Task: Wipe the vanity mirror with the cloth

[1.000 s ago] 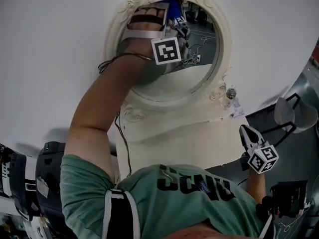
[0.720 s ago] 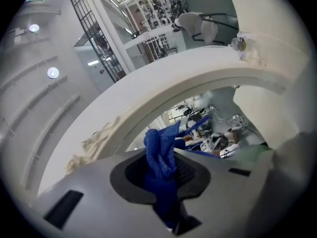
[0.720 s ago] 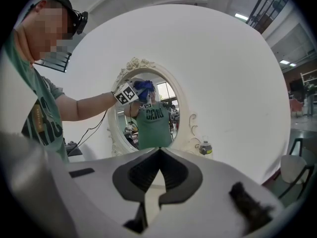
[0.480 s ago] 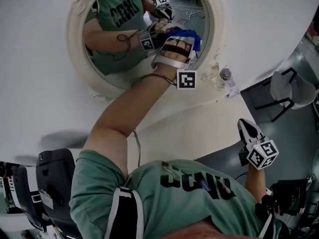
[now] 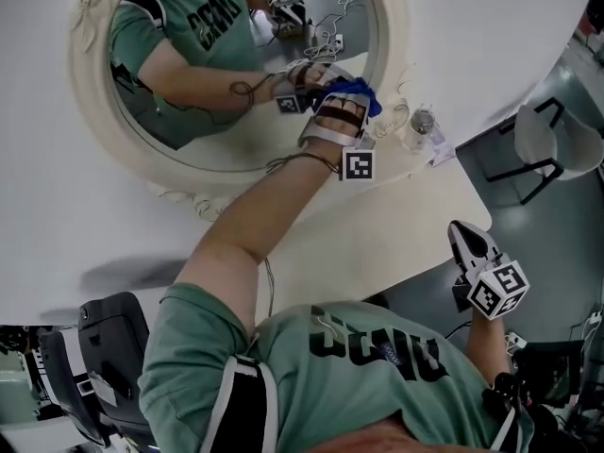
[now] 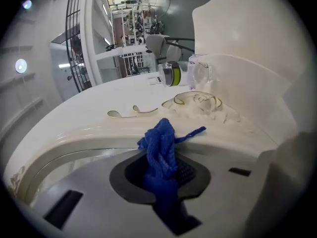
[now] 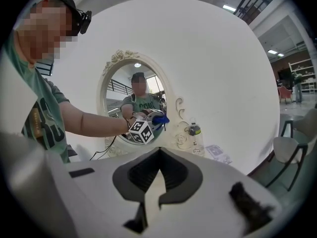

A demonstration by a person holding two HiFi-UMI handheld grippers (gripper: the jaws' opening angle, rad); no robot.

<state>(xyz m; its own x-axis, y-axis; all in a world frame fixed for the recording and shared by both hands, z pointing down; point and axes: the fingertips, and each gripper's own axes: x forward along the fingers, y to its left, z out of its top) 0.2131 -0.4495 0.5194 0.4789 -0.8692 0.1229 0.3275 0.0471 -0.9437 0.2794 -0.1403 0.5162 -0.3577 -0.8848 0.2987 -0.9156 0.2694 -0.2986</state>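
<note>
An oval vanity mirror (image 5: pixel 217 74) in a cream carved frame (image 5: pixel 104 130) stands against the white wall. My left gripper (image 5: pixel 342 105) is shut on a bunched blue cloth (image 5: pixel 363 92). It presses the cloth at the glass's edge, next to the frame's scrollwork. In the left gripper view the cloth (image 6: pixel 159 143) sticks out from the shut jaws over the frame (image 6: pixel 89 133). My right gripper (image 5: pixel 461 232) hangs shut and empty off the table's corner, well apart from the mirror. The right gripper view shows the mirror (image 7: pixel 130 100) and the cloth (image 7: pixel 161 118) ahead.
A small bottle with a green band (image 5: pixel 420 125) stands by the frame's foot, with a paper slip (image 5: pixel 442 149) beside it. The white tabletop (image 5: pixel 377 243) ends in a rounded corner. A white chair (image 5: pixel 557 135) stands at the right. A cable (image 5: pixel 269 291) trails from the left arm.
The left gripper and cloth swept from the mirror's rose-carved end across the glass to the edge near the bottle. The head view shifted. The right gripper stayed put.
</note>
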